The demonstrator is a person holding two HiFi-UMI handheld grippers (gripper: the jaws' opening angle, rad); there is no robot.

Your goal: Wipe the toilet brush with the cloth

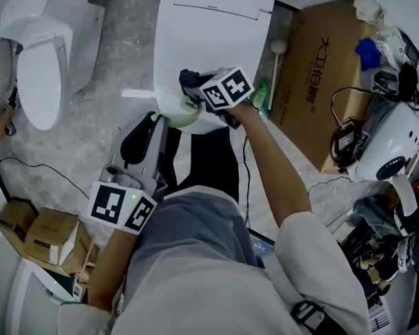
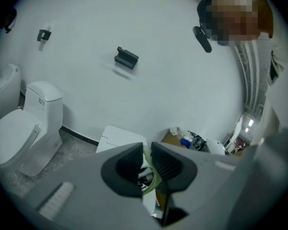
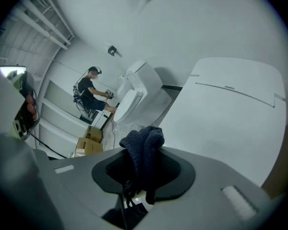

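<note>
Head view: the left gripper [image 1: 156, 122] steadies what seems the pale green toilet brush [image 1: 187, 107] at the front of the toilet [image 1: 216, 33] so the right gripper [image 1: 199, 89] can press the cloth [image 1: 190, 77] onto it; left gripper view, jaws pinched on that green piece; right gripper view, jaws clamped on the bunched cloth.

Head view: we look steeply down, close; closed toilet [image 1: 216, 40] at 12 o'clock, second toilet [image 1: 45, 54] at 10. Left gripper view: we face wall [image 2: 158, 56], low. Right gripper view: near lid [image 3: 230, 114]. All share both toilets.
</note>
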